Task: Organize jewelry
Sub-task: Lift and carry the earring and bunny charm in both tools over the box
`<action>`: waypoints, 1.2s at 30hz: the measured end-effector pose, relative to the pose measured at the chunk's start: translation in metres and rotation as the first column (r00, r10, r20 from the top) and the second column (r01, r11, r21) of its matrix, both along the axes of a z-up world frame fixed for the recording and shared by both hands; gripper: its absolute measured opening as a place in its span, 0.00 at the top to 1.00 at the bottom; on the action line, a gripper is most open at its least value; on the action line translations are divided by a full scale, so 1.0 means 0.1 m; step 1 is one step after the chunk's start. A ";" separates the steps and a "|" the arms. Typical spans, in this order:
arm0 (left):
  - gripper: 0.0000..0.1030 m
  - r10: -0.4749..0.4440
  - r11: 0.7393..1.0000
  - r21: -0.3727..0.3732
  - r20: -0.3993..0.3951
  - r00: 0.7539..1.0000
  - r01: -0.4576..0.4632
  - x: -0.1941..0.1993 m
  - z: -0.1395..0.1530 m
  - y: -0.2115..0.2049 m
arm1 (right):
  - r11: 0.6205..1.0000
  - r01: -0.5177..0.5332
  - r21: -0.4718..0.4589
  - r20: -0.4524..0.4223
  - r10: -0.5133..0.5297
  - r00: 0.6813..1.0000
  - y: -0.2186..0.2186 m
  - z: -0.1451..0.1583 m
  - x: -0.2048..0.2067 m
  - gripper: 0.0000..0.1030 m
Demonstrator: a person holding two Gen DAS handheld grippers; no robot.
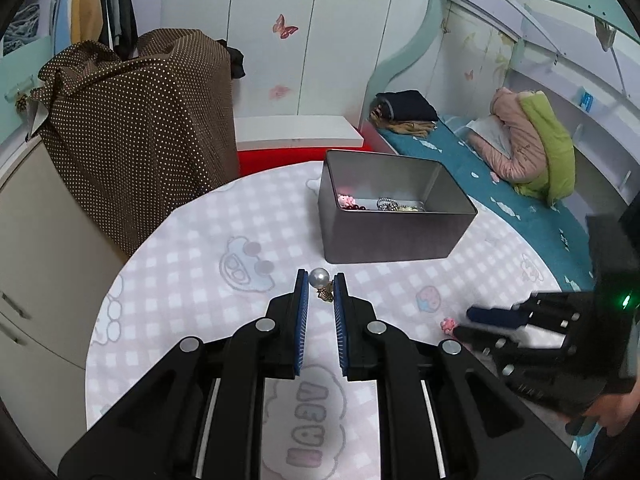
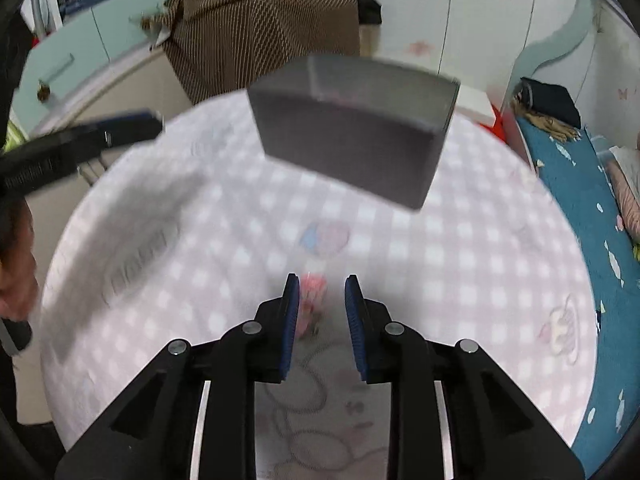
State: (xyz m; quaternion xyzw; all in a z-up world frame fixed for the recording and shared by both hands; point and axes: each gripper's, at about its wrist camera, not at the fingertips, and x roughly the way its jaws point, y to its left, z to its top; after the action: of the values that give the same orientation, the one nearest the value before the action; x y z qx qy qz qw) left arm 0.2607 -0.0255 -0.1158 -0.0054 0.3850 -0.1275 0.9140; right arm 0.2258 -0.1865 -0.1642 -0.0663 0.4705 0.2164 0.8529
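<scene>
A pearl earring (image 1: 320, 279) with a small gold charm lies on the round table between the tips of my left gripper (image 1: 321, 280), whose jaws stand open around it. A grey metal tin (image 1: 384, 236) stands behind it with several jewelry pieces (image 1: 380, 205) inside. A small pink piece (image 1: 448, 325) lies at the right, at the tips of my right gripper (image 1: 466, 322). In the blurred right wrist view the right gripper (image 2: 321, 285) is open with the pink piece (image 2: 312, 300) between its fingers, by the left one. The tin (image 2: 352, 140) stands beyond.
The round table has a pink checked cloth (image 1: 192, 272). A brown dotted cloth (image 1: 140, 120) covers furniture at the back left. A bed with a blue sheet (image 1: 520, 208) and folded clothes lies to the right. A white cabinet (image 1: 40, 240) stands at the left.
</scene>
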 end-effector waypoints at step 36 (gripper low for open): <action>0.87 -0.049 0.999 -0.004 0.155 0.987 0.050 0.26 0.74 -0.13 | 0.991 -0.062 0.120 0.279 0.026 0.960 -0.14 1.40 0.38 0.89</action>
State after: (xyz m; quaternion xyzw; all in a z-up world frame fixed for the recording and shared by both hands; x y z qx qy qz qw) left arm 0.2870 -0.0390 -0.0422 0.0103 0.3125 -0.1519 0.9376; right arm 0.2638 -0.2005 -0.0245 -0.0519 0.3304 0.2536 0.9077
